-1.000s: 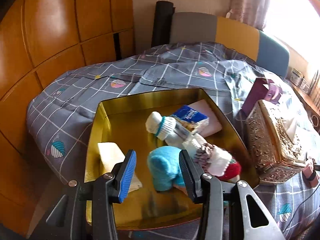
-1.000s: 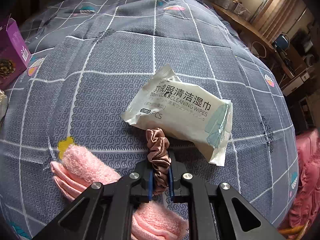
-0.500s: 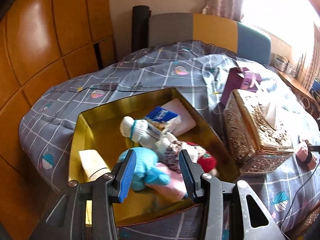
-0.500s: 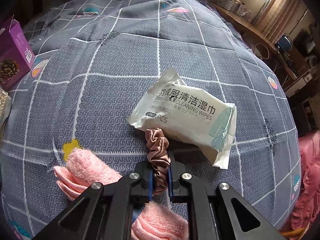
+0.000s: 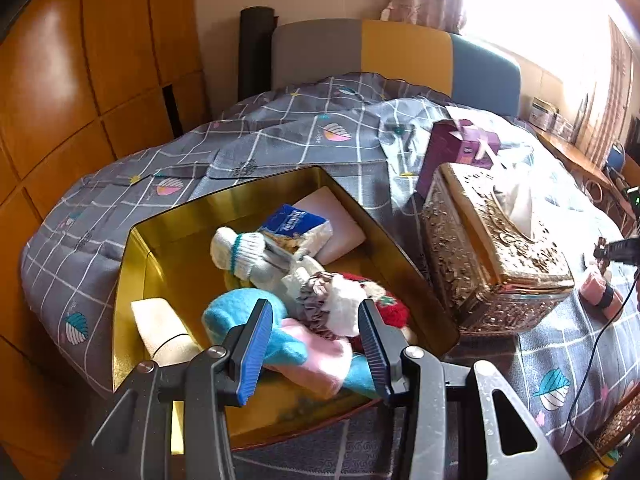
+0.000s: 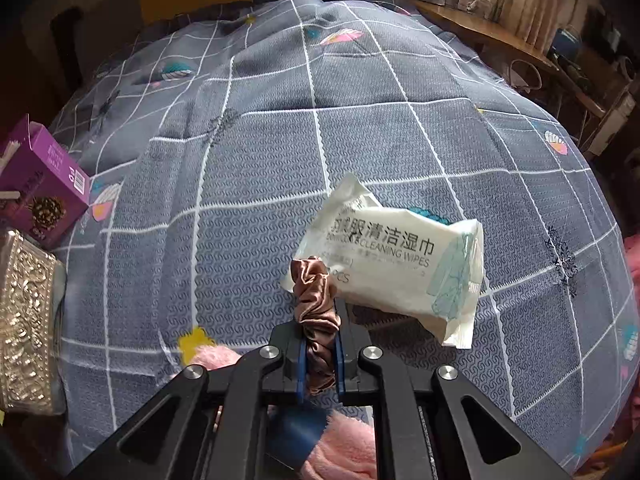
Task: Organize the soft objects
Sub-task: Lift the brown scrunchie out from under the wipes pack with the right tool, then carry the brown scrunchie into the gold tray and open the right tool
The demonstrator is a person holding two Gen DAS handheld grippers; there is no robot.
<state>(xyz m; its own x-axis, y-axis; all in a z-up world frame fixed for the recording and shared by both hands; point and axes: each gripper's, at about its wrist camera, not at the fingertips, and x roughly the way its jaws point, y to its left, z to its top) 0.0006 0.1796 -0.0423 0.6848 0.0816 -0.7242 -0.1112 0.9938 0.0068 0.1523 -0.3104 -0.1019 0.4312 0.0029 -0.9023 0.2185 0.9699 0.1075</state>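
Note:
A gold tin box (image 5: 160, 240) lies on the bed and holds several soft things: a blue plush (image 5: 236, 316), a pink cloth (image 5: 320, 364), a white sock (image 5: 240, 252), a red and white doll (image 5: 360, 304) and a tissue pack (image 5: 296, 228). My left gripper (image 5: 314, 348) is open and empty, just above the box's near edge. My right gripper (image 6: 320, 356) is shut on a brown satin scrunchie (image 6: 316, 312), held above the bedspread. A white pack of cleaning wipes (image 6: 392, 260) lies just beyond it. A pink fluffy towel (image 6: 348, 440) lies under the right gripper.
An ornate gold tissue box (image 5: 492, 248) stands right of the tin, also at the left edge of the right wrist view (image 6: 24, 320). A purple carton (image 5: 452, 148) sits behind it, seen too in the right wrist view (image 6: 40, 184). A wooden wardrobe (image 5: 80, 80) is on the left.
My right gripper has lifted with the scrunchie and turned left, so the wipes and pink towel sit lower. My left gripper has drawn back from the tin, staying open.

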